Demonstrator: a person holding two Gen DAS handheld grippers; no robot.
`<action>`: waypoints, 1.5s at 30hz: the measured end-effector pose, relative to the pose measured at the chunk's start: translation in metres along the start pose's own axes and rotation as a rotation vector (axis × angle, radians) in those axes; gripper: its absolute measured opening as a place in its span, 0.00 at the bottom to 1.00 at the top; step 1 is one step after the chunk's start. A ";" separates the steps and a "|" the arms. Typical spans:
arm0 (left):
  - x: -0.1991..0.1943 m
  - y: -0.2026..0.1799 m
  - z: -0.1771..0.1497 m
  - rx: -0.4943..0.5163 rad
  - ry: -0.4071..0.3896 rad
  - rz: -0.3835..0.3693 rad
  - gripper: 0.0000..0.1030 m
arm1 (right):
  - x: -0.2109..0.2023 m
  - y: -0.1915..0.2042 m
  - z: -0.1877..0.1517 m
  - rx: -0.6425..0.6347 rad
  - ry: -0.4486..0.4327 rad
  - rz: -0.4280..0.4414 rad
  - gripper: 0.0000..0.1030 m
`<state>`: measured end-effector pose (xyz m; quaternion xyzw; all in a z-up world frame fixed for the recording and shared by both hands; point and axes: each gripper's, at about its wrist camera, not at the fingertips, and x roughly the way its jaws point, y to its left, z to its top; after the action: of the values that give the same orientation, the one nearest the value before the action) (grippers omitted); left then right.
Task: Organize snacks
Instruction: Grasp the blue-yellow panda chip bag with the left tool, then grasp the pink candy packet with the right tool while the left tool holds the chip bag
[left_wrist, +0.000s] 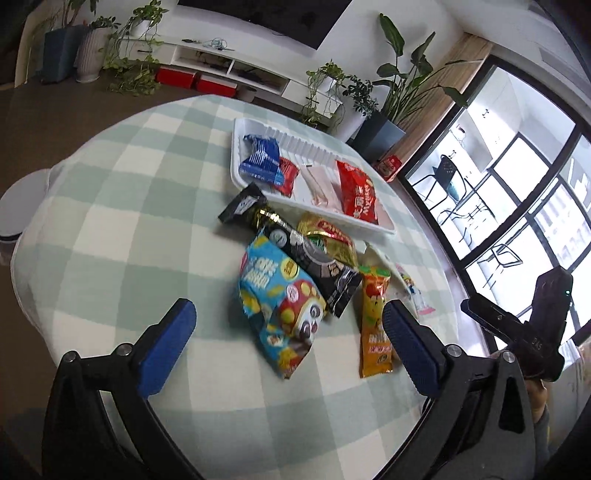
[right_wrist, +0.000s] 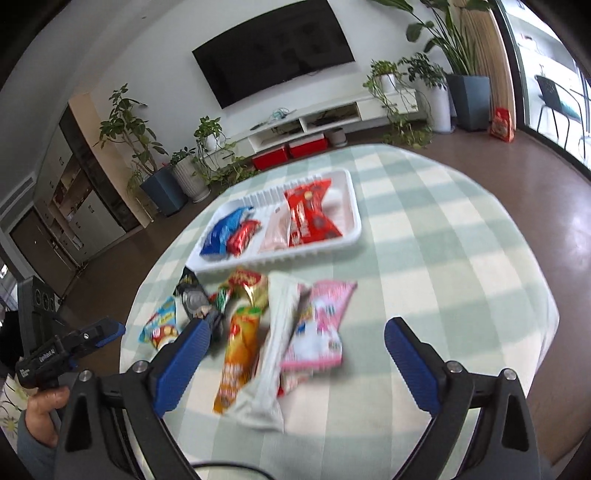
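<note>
From the left view, our left gripper (left_wrist: 288, 345) has its fingers wide and holds nothing above the blue bag (left_wrist: 277, 306) on the table (left_wrist: 129, 206). From the right view, our right gripper (right_wrist: 295, 363) is wide and empty too; the tray (right_wrist: 347, 242) sits behind the pile, and the bags overlap, so we might grab two

Loose snack packets (left_wrist: 295, 288) beside white tray (left_wrist: 236, 162)

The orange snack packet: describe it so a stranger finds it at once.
On the checked tablecloth, look at the loose pile in front of the white tray. The orange snack packet lies lengthwise between a black wrapper and a white one, the only orange pack.
</note>
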<state>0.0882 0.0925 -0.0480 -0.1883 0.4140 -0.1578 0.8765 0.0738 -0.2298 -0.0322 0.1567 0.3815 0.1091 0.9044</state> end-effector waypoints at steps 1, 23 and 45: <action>0.002 0.000 -0.007 -0.009 0.012 0.005 0.99 | 0.000 -0.001 -0.005 0.012 0.004 0.005 0.95; 0.054 0.000 0.002 -0.097 0.055 0.064 0.96 | 0.005 0.019 -0.049 -0.006 0.043 0.047 0.89; 0.044 0.019 0.003 -0.043 0.076 -0.055 0.24 | 0.008 0.005 -0.047 0.020 0.051 0.034 0.81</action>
<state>0.1195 0.0904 -0.0841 -0.2124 0.4450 -0.1799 0.8512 0.0449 -0.2132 -0.0660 0.1695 0.4028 0.1247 0.8908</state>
